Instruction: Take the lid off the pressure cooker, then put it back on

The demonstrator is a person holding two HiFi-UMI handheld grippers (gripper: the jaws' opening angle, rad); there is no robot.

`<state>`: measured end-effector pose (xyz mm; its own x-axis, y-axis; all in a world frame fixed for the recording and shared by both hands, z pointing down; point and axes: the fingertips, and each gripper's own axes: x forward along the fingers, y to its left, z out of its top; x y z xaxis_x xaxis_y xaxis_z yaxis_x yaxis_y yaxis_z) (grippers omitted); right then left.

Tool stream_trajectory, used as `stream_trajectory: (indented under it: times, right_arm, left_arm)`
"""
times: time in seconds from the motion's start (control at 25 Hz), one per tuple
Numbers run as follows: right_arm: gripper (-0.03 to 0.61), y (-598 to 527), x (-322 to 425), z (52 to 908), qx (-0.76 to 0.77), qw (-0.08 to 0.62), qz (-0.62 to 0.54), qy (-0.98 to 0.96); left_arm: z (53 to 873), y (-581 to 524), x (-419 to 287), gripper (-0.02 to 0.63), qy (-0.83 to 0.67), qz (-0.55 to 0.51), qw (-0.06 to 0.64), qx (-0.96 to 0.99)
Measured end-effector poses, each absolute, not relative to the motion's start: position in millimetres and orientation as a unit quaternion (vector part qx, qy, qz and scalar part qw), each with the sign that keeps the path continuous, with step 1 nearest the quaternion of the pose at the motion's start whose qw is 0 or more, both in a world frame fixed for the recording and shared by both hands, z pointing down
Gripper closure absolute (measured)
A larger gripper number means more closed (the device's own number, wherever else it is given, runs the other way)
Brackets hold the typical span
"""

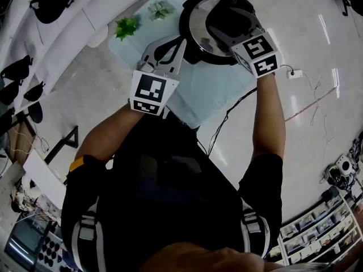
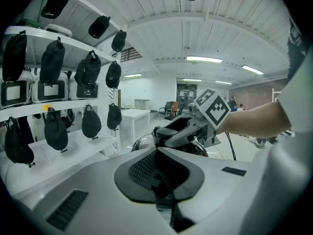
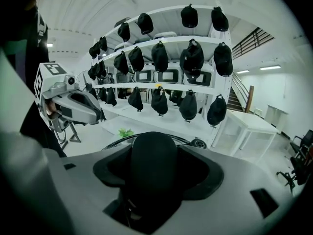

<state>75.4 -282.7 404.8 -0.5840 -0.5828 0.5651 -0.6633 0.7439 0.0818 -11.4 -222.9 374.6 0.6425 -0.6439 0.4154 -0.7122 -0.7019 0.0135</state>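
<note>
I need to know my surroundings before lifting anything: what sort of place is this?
Probably a workshop or lab hall, not a kitchen: open white shelving hung with rows of black cap-like items, strip lights on a high ceiling, and a bare polished floor with loose cables.

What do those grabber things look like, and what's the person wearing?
Both the left gripper and right gripper are pale grey plastic shells with dark ribbed pads inside the fingers. Each carries a white cube printed with black square markers. The person wears a black short-sleeved shirt.
</note>
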Motion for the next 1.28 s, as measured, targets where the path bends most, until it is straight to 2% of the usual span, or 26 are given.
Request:
stream_trajectory:
  times: [0.32, 0.4, 0.72, 0.76, 1.08, 1.28]
  right_arm:
    - [0.281, -279, 75, 403, 0.347, 0.292, 0.066, -0.889]
    - [0.257, -276, 77, 398, 0.362, 0.291, 0.065, -0.883]
    - [0.258, -221, 91, 325, 0.486, 0.199, 0.040, -0.850]
    - [0.270, -208, 91, 321, 0.499, 0.188, 0.045, -0.845]
    - [0.489, -107, 64, 325, 0.564, 0.134, 0.100, -0.808]
    - [0.535, -56, 35, 349, 0.583, 0.134, 0.137, -0.789]
  left_arm:
    - [358, -212, -16, 0.606, -0.379, 0.183, 0.078, 0.904]
    - [349, -207, -18, 0.606, -0.383, 0.176, 0.071, 0.904]
    - [308, -162, -18, 0.606, -0.386, 0.148, 0.043, 0.910]
    - [305, -154, -19, 0.606, -0.386, 0.145, 0.041, 0.910]
    - [307, -90, -33, 0.606, -0.375, 0.136, 0.040, 0.916]
    - [313, -58, -47, 0.606, -0.356, 0.137, 0.044, 0.923]
